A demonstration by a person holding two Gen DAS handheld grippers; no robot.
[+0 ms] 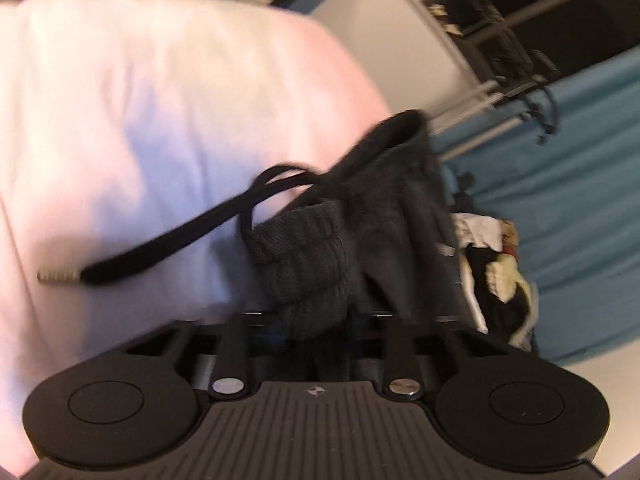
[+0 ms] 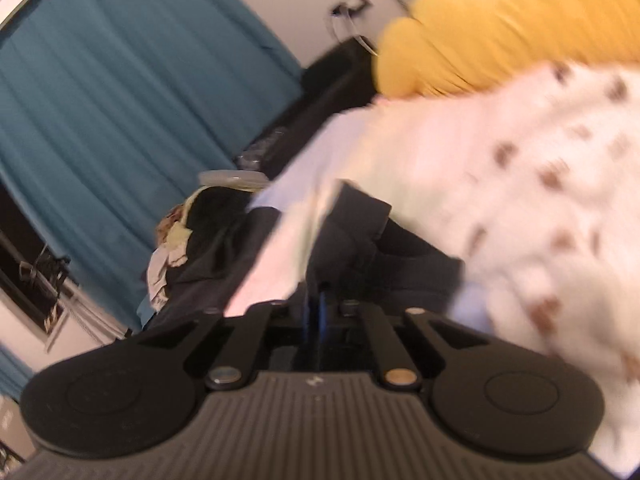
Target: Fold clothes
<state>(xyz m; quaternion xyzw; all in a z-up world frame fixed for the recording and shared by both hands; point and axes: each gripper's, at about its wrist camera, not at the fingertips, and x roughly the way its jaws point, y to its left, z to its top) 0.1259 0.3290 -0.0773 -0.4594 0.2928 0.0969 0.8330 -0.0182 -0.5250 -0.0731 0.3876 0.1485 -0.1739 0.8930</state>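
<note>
left gripper [image 1: 316, 320] clamps dark garment [image 1: 384, 200] | drawstring [image 1: 180, 236] trails lower-left

ahead-left of your left gripper [image 1: 312, 320] the white sheet [image 1: 140, 120] lies bare, room to pass. a black drawcord [image 1: 168, 236] with a metal tip trails loose across it, snag risk. dark knit garment [image 1: 360, 216] hangs right in front and blocks centre. to its right a clothes pile [image 1: 496, 272], blue curtain [image 1: 580, 200] and a metal rack close that side. your right gripper [image 2: 320, 304] is boxed in: spotted white fabric [image 2: 520, 200] and yellow cloth [image 2: 500, 32] on the right, dark fabric [image 2: 372, 252] dead ahead. left of it only the curtain, well apart.
</note>
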